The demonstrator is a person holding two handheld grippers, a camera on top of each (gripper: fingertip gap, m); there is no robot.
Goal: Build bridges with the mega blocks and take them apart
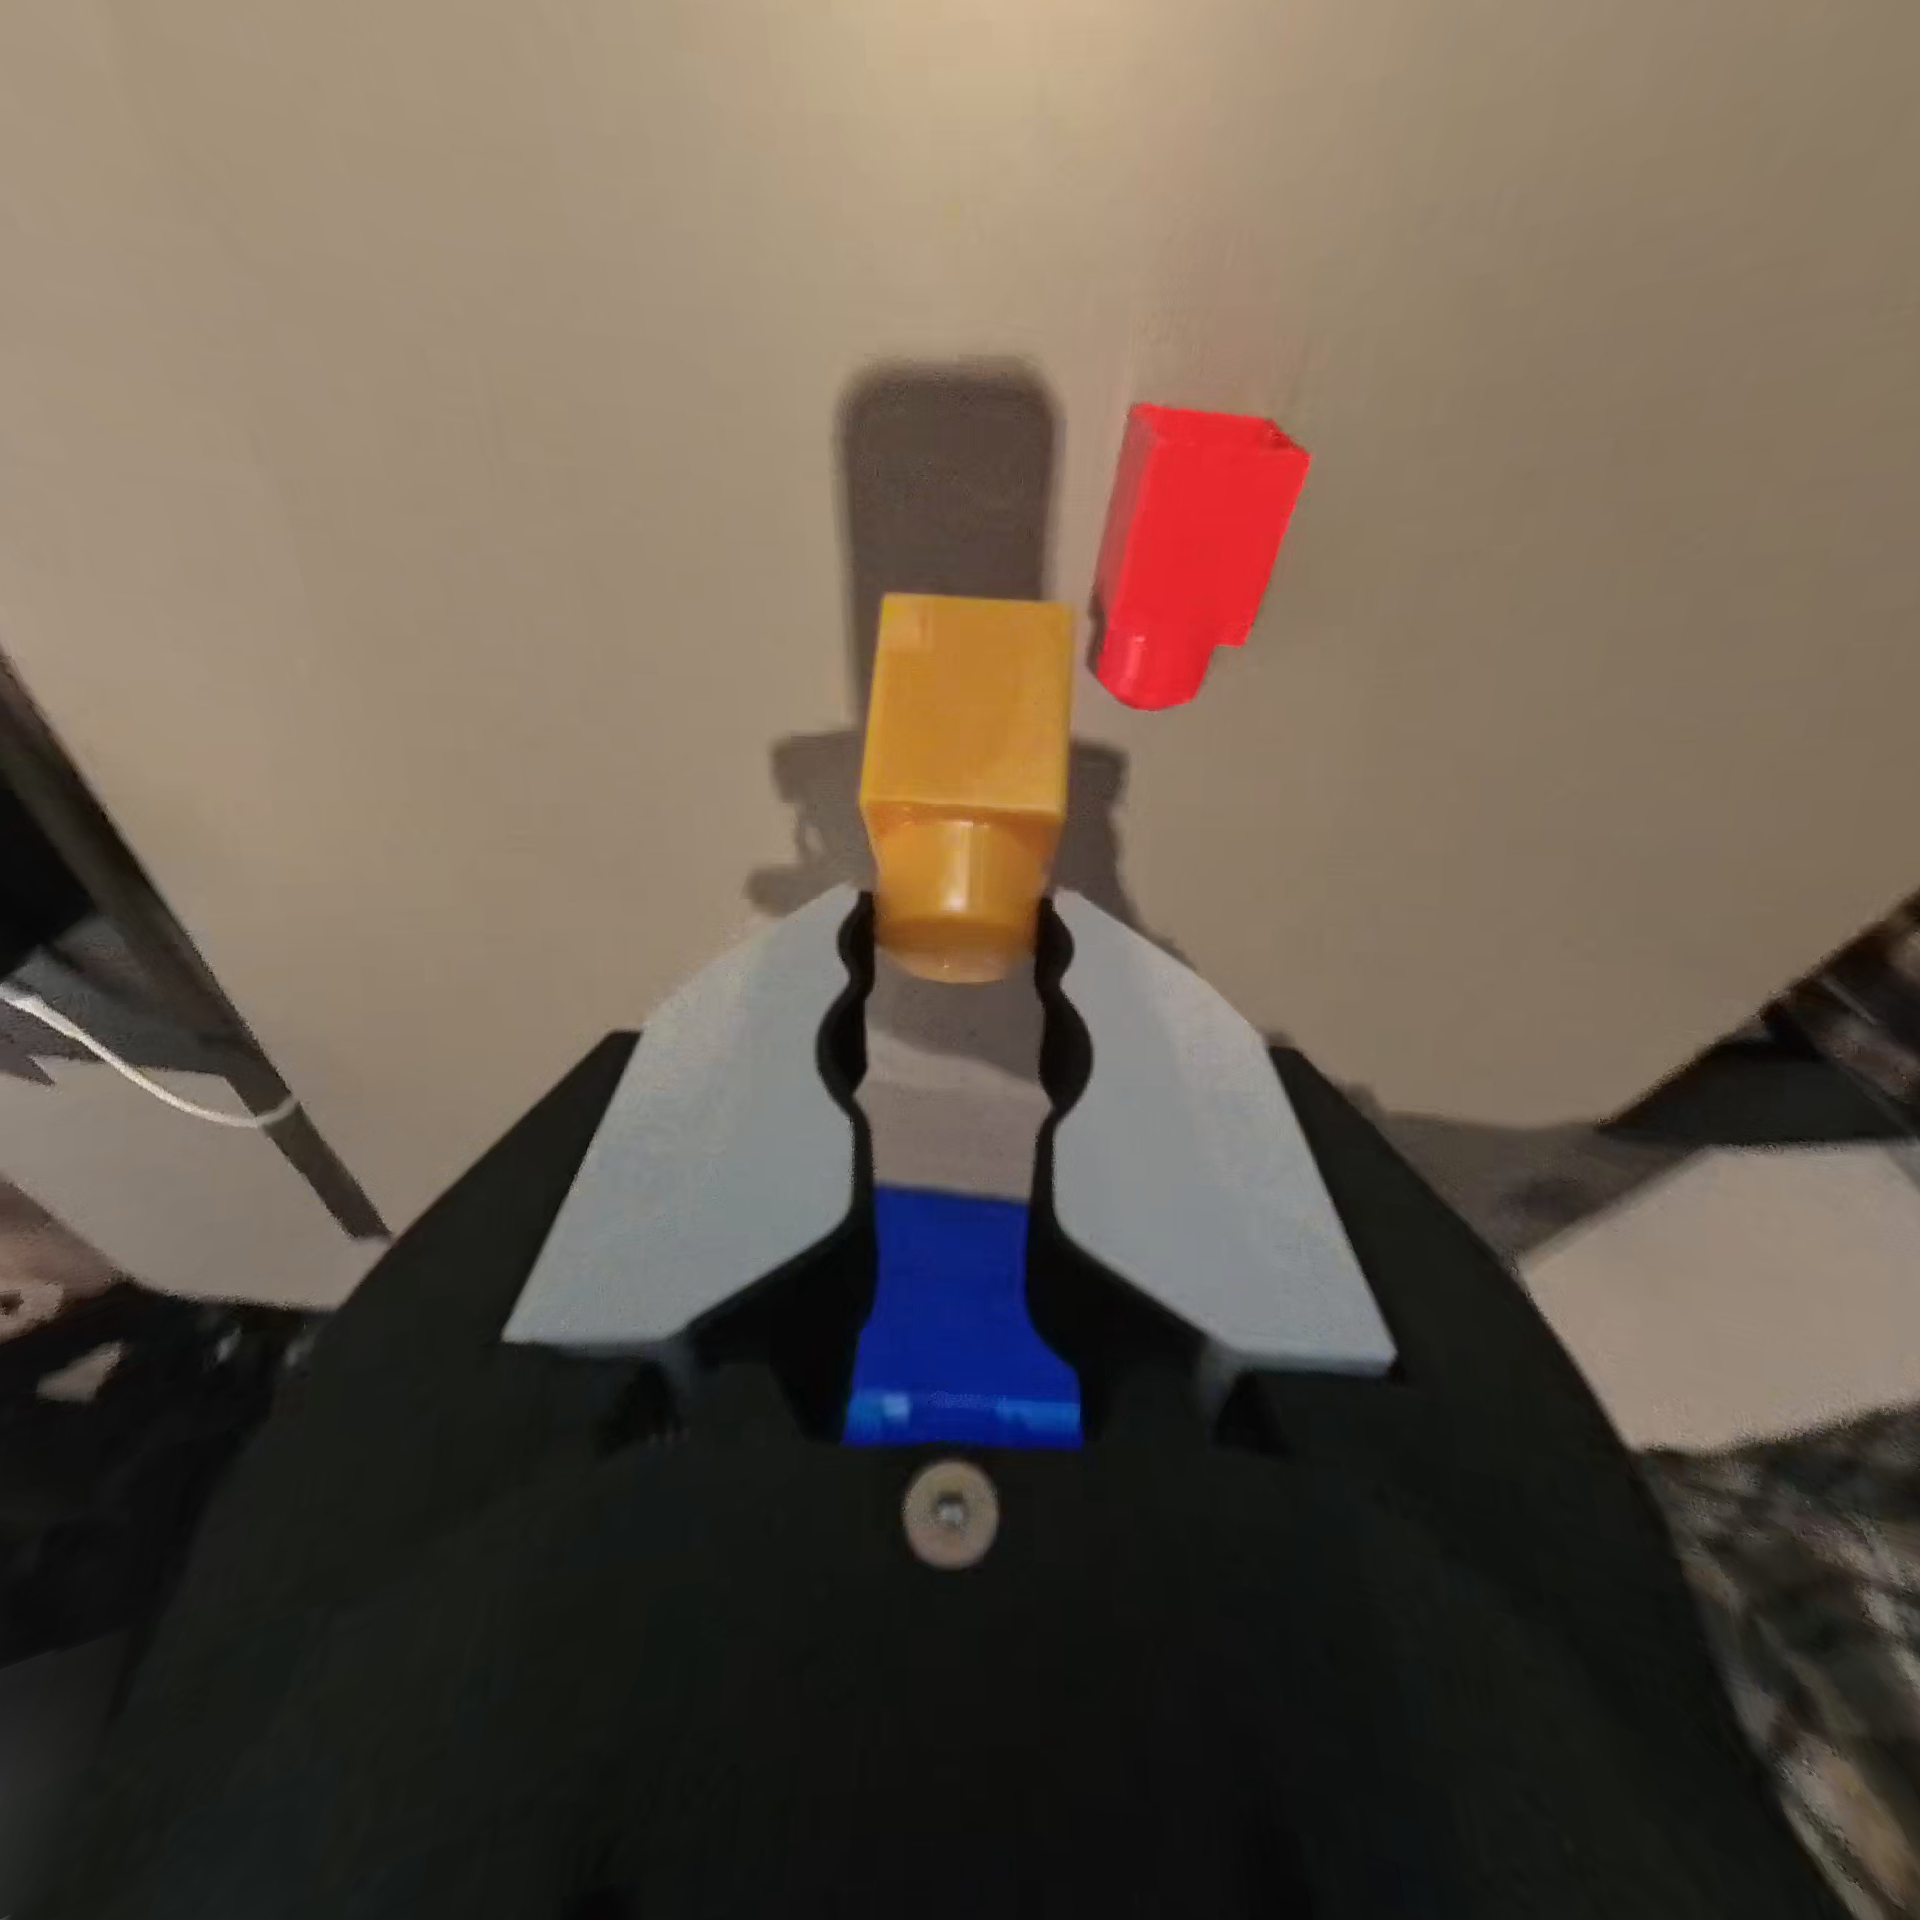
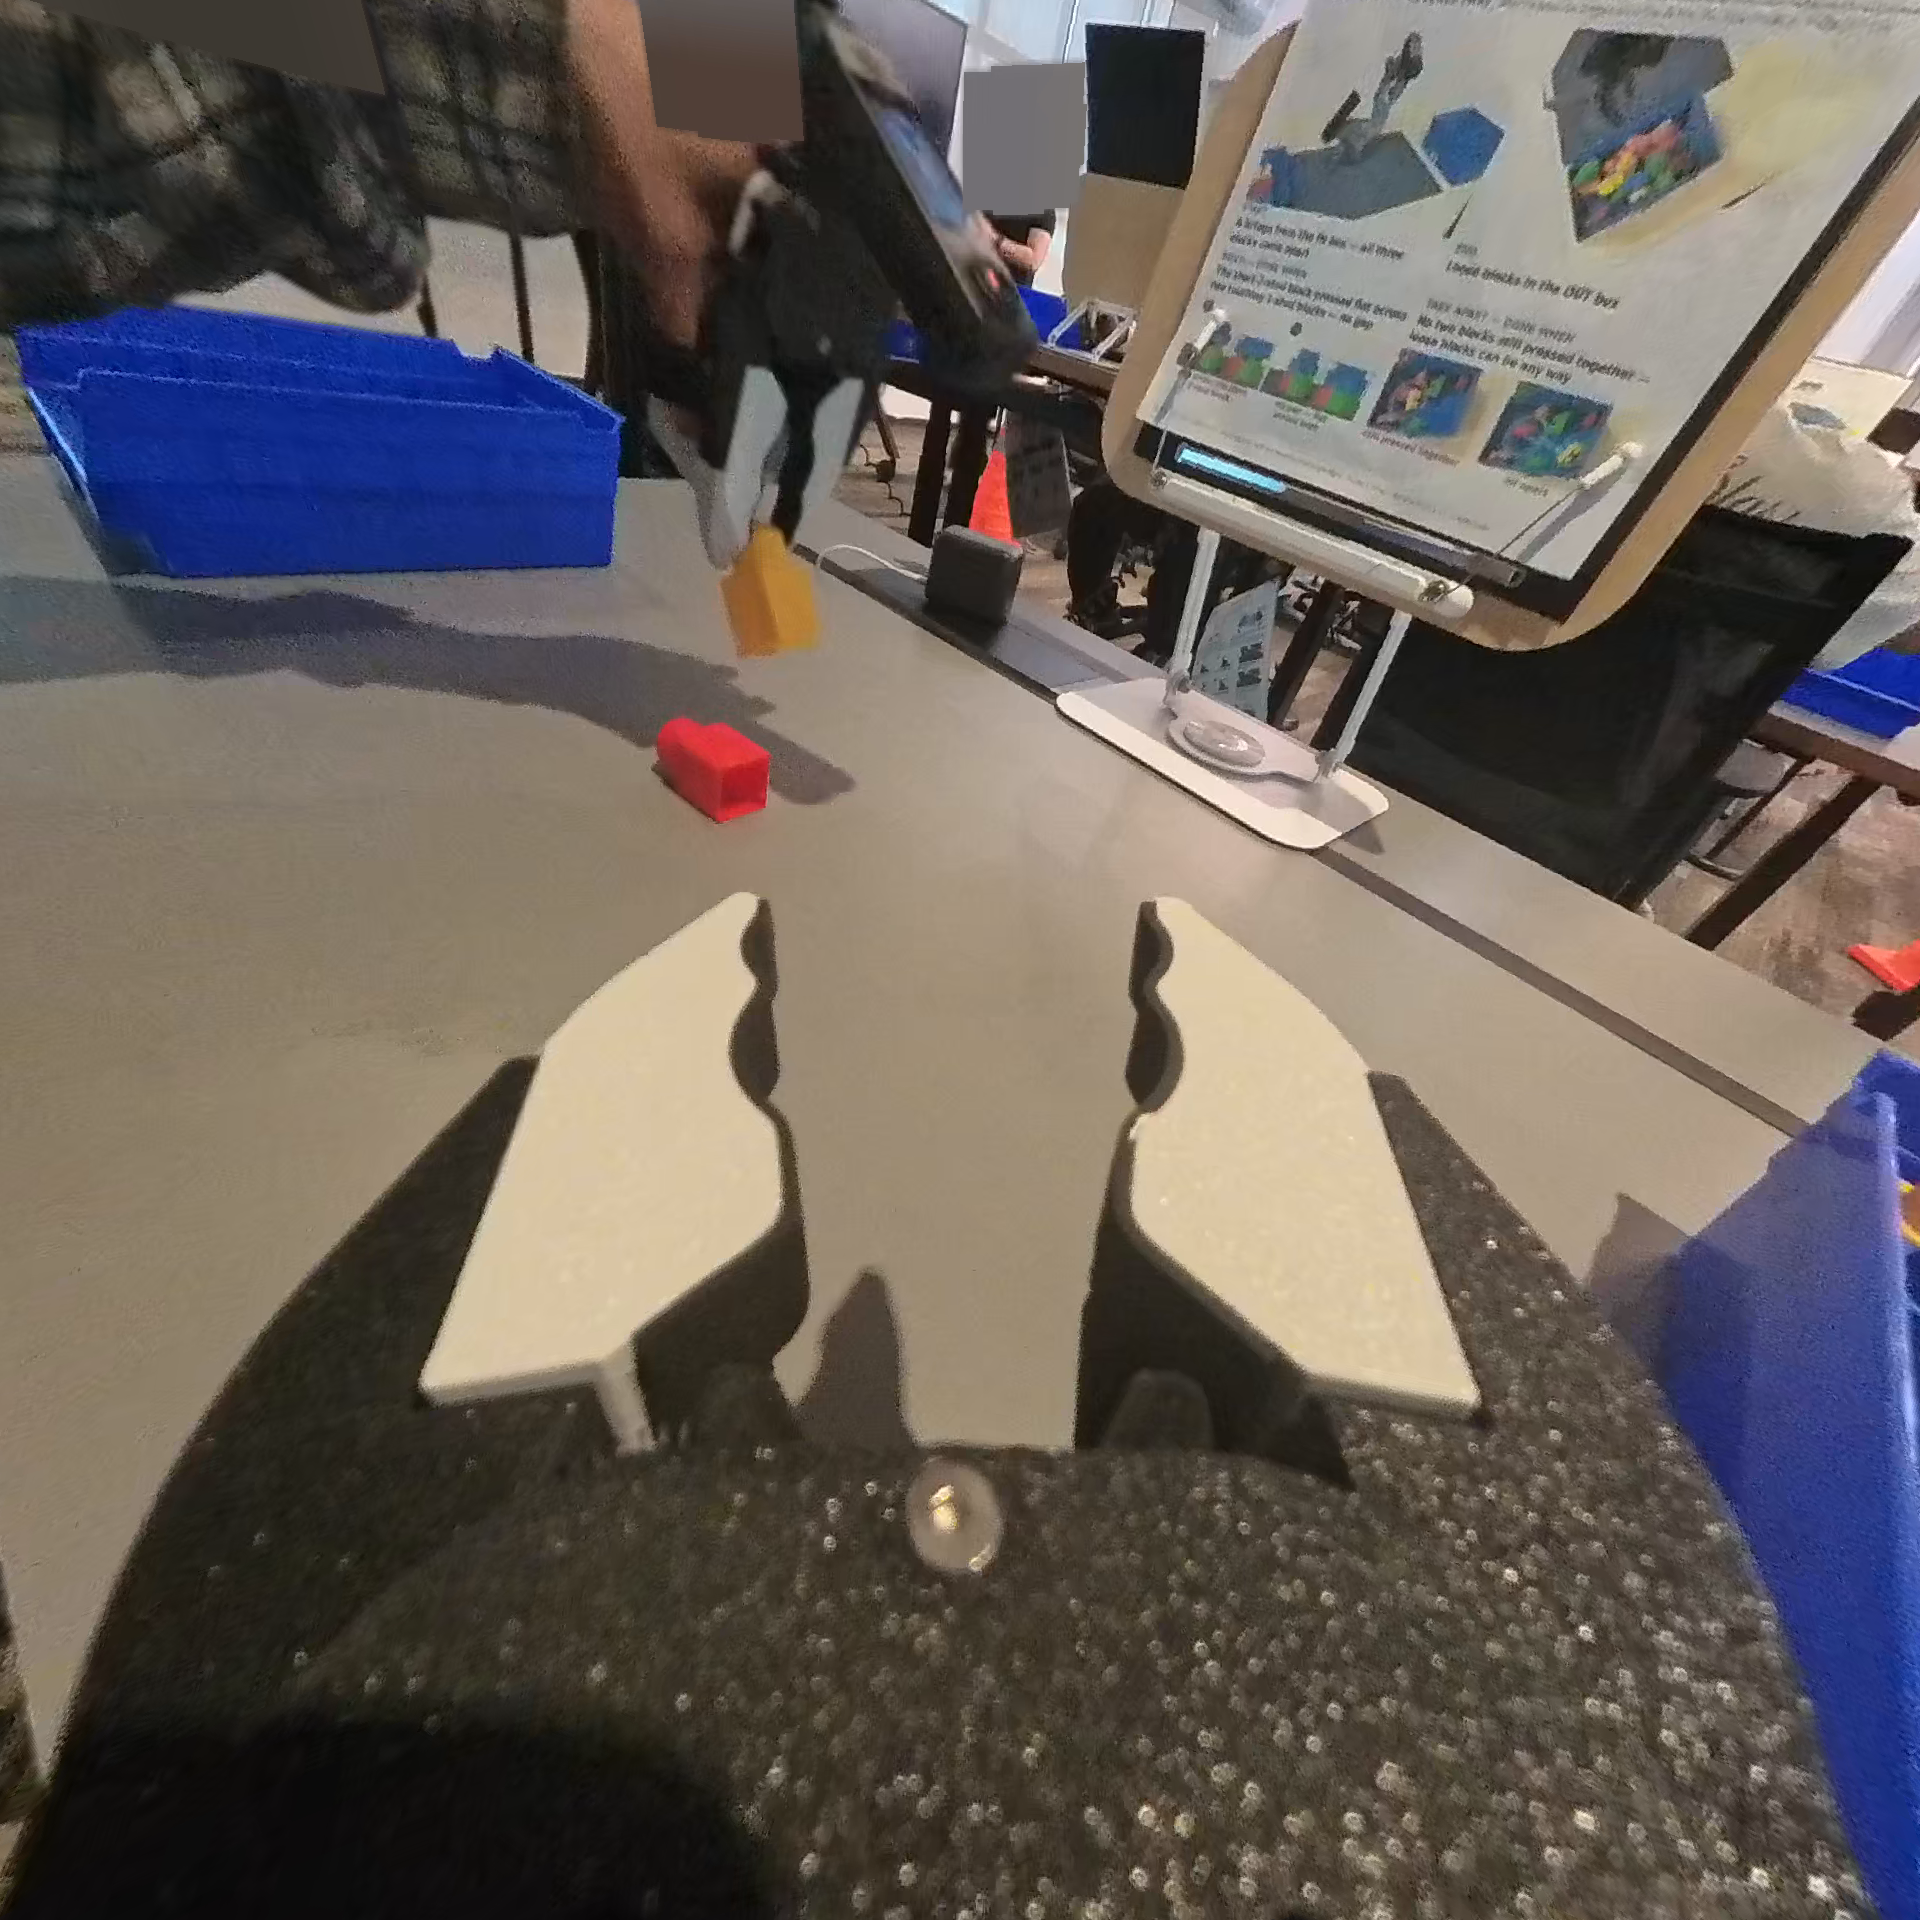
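My left gripper [image 1: 954, 925] is shut on the stud of a yellow block [image 1: 966, 748] and holds it above the grey table [image 1: 416, 520]. It also shows in the right wrist view [image 2: 743, 545], with the yellow block [image 2: 771, 611] hanging from its fingertips above the table. A red block [image 1: 1195, 551] lies on its side on the table just right of the yellow one; it also shows in the right wrist view [image 2: 715, 767]. A blue block [image 1: 951, 1320] shows between the left gripper's fingers near their base. My right gripper [image 2: 951, 925] is open and empty above the table.
A large blue bin [image 2: 312, 457] stands at the table's far left. Another blue bin [image 2: 1808, 1351] is close at my right. A stand with an instruction sheet [image 2: 1496, 291] and a small black box [image 2: 971, 577] sit along the far edge. A person's plaid sleeve [image 2: 208, 156] is behind.
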